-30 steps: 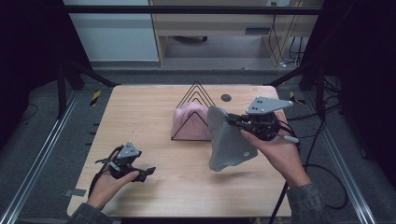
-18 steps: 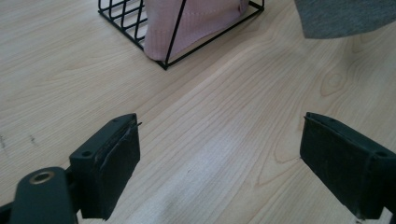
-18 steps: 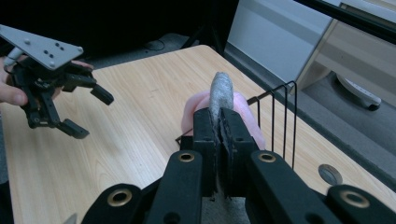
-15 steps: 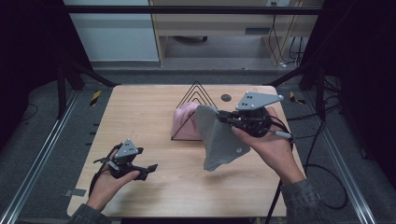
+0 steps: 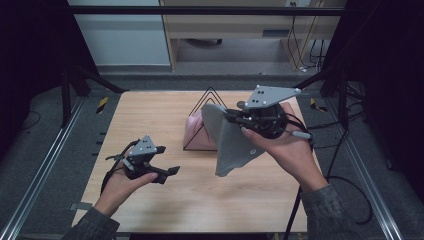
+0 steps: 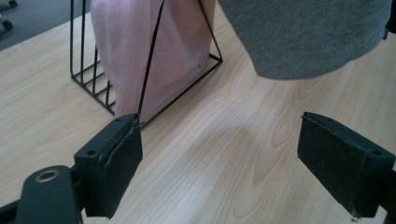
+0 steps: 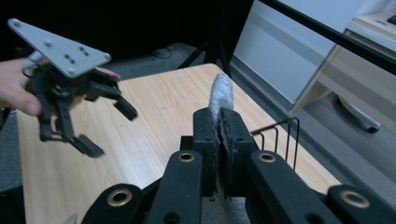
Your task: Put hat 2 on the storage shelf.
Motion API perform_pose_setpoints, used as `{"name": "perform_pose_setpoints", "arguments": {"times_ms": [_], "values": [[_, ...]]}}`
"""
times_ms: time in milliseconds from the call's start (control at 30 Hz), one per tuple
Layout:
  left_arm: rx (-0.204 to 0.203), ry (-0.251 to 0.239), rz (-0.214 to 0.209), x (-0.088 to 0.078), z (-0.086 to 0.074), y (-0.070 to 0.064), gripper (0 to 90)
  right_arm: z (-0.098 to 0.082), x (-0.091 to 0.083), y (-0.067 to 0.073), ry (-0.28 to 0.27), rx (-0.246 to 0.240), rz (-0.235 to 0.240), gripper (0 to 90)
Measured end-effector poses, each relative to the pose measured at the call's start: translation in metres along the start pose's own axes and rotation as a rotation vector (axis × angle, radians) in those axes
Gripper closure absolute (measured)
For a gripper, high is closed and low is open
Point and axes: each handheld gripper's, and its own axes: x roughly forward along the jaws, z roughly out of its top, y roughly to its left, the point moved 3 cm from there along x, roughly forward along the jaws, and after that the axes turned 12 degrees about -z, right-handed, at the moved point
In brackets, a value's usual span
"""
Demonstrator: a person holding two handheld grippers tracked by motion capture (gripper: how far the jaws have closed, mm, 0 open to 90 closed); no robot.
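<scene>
Both claws lifted | right claw (image 5: 227,116) clamps grey cloth (image 5: 232,145) | left claw (image 5: 167,172) wide | pale wood table (image 5: 150,107), grey floor (image 5: 50,130)

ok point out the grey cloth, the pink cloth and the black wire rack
grey fabric cloth (image 5: 232,145): high view, middle of the hanging part
pink fabric cloth (image 6: 154,56): left gripper view, its front face
black wire rack (image 5: 209,91): high view, its top peak

Grey floor (image 5: 60,145) surrounds the wooden table (image 5: 200,205); a pale cabinet (image 5: 235,25) stands beyond in dim light.
</scene>
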Motion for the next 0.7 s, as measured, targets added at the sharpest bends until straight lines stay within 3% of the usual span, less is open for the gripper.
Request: {"name": "perform_pose_setpoints", "arguments": {"times_ms": [333, 567, 700], "values": [[0.020, -0.006, -0.009, 0.005, 0.026, 0.004, 18.2, 0.020, 0.005, 0.012, -0.004, -0.035, 0.038, 86.2], [0.017, -0.028, -0.020, 0.004, 0.042, 0.009, 22.9, 0.023, 0.011, 0.023, 0.004, -0.054, 0.059, 86.2], [0.042, -0.023, -0.023, 0.005, 0.053, 0.009, 24.3, 0.021, 0.016, 0.028, 0.014, -0.059, 0.073, 86.2]]}}
